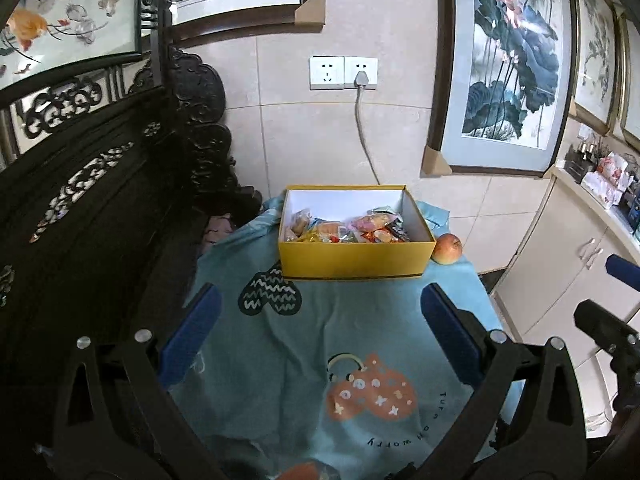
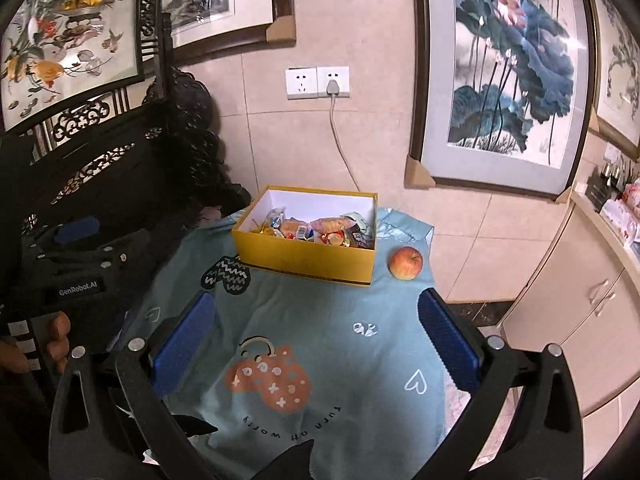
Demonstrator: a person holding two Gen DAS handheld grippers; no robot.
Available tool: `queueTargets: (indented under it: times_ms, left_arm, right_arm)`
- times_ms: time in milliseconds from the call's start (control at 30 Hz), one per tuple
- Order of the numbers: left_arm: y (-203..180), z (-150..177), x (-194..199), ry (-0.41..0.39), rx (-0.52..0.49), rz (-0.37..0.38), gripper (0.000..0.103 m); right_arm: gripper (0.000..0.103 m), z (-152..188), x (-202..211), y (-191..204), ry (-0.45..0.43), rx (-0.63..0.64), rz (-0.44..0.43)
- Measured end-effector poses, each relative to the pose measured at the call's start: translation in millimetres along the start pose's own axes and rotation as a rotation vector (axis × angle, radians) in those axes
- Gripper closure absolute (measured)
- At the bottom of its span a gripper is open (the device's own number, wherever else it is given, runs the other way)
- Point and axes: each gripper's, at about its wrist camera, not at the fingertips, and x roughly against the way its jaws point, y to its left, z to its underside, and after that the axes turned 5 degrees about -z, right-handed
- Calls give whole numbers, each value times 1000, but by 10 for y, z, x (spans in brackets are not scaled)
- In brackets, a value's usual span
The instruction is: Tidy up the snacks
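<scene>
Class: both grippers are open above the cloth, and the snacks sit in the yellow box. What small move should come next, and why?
Probably ease the right gripper toward the apple: it lies alone on the cloth beside the yellow box, while the wrapped snacks are already inside.

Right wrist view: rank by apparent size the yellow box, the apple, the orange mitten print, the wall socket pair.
1. Yellow box, clearly largest.
2. Orange mitten print, though it lies nearer the camera, which inflates it.
3. Wall socket pair, farther back, so likely understated.
4. Apple, smallest.
</scene>
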Motion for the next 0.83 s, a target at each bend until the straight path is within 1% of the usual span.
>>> queueTargets:
  times_ms: [167, 267, 467, 833]
  left_arm:
    - [-25, 78, 76, 21, 18, -7, 2]
    - [-58, 124, 92, 31, 0, -1, 2]
    - [-72, 171, 119, 35, -11, -20, 2]
    - [-60, 167, 109, 39, -37, -55, 2]
  right_arm:
    - [1, 78, 41, -19, 14, 13, -12]
    - [1, 114, 62, -23, 16, 4, -18]
    - [1, 168, 65, -16, 20, 1, -27]
    - [1, 159, 93, -33, -1, -15, 2]
